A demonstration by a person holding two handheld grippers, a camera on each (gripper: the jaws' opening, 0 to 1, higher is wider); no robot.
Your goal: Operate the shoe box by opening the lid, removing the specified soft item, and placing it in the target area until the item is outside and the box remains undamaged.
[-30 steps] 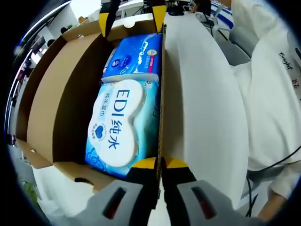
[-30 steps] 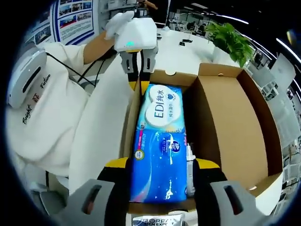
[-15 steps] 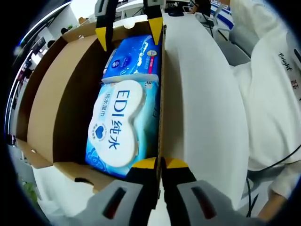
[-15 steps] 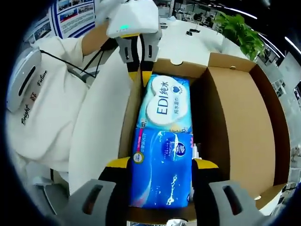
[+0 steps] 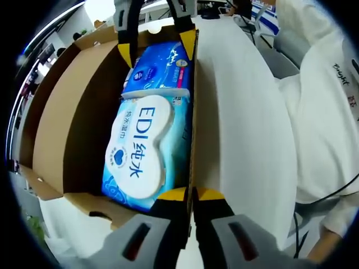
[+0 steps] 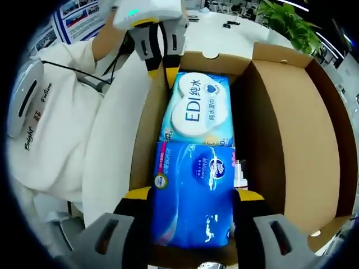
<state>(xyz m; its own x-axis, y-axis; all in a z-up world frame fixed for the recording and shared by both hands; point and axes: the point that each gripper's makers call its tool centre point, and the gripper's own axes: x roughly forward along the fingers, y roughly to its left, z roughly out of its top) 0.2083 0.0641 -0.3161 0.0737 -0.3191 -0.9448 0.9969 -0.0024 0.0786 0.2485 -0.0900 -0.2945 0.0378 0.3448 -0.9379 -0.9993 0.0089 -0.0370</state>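
Right gripper view: the right gripper point(image 6: 192, 193), jaws apart, straddles the dark blue wipes pack point(image 6: 193, 193) lying in the open shoe box point(image 6: 291, 123), a soft, probably slippery film best pinched across its width, while the left gripper point(image 5: 190, 193) is closed on the box wall.
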